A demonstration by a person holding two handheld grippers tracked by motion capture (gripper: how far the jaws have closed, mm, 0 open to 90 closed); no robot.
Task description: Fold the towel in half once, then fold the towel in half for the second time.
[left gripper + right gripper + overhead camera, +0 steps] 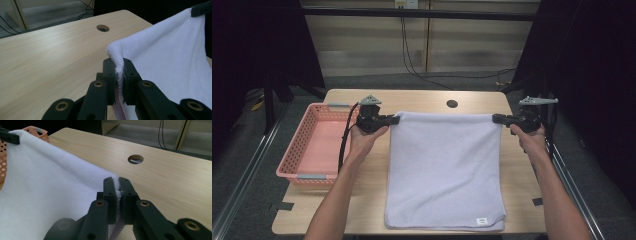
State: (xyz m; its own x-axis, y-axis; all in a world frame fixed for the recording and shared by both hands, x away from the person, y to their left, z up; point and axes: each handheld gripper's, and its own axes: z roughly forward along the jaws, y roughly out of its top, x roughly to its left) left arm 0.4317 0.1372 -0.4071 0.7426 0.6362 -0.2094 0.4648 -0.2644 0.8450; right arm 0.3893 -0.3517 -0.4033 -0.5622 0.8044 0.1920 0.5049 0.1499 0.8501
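A pale lilac towel (444, 170) hangs stretched between my two grippers, its far edge raised off the wooden table (422, 97) and its near part lying flat with a small label at the front. My left gripper (393, 119) is shut on the towel's far left corner (117, 58), the hem pinched between its black jaws. On the far right corner (115, 180) my right gripper (497, 118) is shut the same way. Each gripper view shows the other gripper's jaw tip at the towel's opposite corner.
A pink perforated basket (297, 150) sits at the table's left side, close to my left forearm. A round cable hole (452, 104) lies in the tabletop behind the towel. Dark floor and cables lie beyond the far edge.
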